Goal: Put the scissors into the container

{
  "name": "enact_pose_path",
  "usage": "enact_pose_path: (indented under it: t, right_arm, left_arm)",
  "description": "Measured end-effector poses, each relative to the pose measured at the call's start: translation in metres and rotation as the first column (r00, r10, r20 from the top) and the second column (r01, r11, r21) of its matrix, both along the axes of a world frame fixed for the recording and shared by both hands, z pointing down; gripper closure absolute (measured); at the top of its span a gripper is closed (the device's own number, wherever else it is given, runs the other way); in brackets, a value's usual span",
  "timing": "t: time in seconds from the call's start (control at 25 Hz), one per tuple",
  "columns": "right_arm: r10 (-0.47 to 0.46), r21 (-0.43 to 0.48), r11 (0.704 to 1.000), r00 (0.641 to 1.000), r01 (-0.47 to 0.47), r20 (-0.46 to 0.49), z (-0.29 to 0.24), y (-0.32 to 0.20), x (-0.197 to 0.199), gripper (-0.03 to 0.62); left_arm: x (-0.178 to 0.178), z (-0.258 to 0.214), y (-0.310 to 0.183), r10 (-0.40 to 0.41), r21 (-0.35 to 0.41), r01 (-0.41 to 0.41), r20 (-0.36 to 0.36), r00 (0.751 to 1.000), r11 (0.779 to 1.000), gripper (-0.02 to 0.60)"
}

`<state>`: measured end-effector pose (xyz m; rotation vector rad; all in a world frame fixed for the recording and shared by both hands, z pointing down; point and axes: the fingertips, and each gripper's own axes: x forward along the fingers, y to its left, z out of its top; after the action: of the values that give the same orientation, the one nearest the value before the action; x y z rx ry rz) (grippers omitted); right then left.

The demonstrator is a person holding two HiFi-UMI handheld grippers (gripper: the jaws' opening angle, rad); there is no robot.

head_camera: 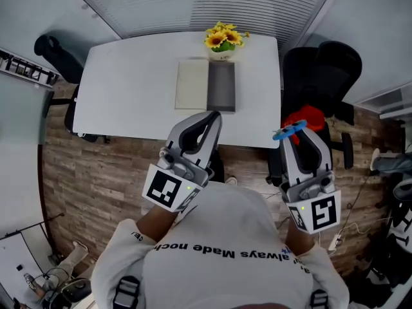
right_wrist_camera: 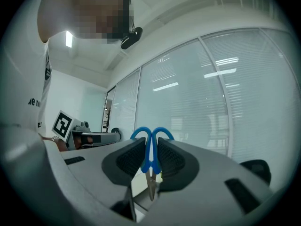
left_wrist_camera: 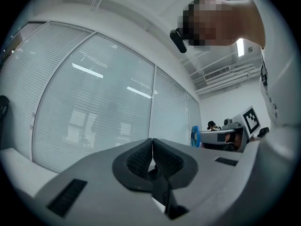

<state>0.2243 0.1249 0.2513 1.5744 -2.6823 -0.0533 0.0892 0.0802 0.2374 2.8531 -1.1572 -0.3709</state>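
Observation:
Blue-handled scissors (right_wrist_camera: 151, 147) stand between the jaws of my right gripper (right_wrist_camera: 150, 160), which is shut on them, handles up and blades pointing back toward the camera. In the head view the scissors (head_camera: 289, 131) stick out of the right gripper (head_camera: 297, 139) off the table's right front corner. My left gripper (head_camera: 207, 122) is shut with nothing in it, hovering over the table's front edge; its pads (left_wrist_camera: 139, 159) meet in the left gripper view. The grey container (head_camera: 221, 86) lies on the white table (head_camera: 129, 82), beside a pale lid-like tray (head_camera: 192, 84).
A pot of yellow flowers (head_camera: 223, 40) stands at the table's far edge behind the container. Black chairs sit at the left (head_camera: 58, 53) and right (head_camera: 318, 76), with a red item (head_camera: 308, 117) on the right chair. Cables and clutter lie on the wooden floor.

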Motion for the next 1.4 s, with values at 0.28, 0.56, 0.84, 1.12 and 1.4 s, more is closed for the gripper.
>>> enact_pose_path:
  t: [0.28,0.56,0.84,1.12,1.4]
  right_arm:
    - [0.019,-0.006,1.0,1.0,-0.019,-0.007,-0.004,-0.042,-0.008,0.503]
    - [0.04,-0.012,0.999,0.999,-0.04,-0.013,-0.004,-0.09,-0.024,0.503]
    - [0.042,-0.02,0.999,0.999,-0.043,-0.017,-0.004,-0.136,-0.052,0.503]
    - [0.04,-0.029,0.999,0.999,-0.041,-0.027,-0.002,-0.169,-0.078,0.503]
    - [0.053,-0.043,0.998,0.998,-0.054,-0.025,0.006,-0.188,-0.087,0.503]
  left_arm:
    - [-0.005,-0.003,-0.046,0.022,-0.008,-0.022,-0.011,1.0,1.0,0.561]
    - [-0.018,-0.002,-0.097,0.049,-0.012,-0.049,-0.01,0.999,0.999,0.561]
    - [-0.043,0.003,-0.142,0.068,-0.029,-0.068,-0.003,0.998,0.997,0.561]
    - [-0.063,0.01,-0.174,0.084,-0.043,-0.084,-0.016,0.996,0.996,0.561]
    - [-0.066,0.014,-0.191,0.113,-0.039,-0.114,-0.028,0.993,0.993,0.561]
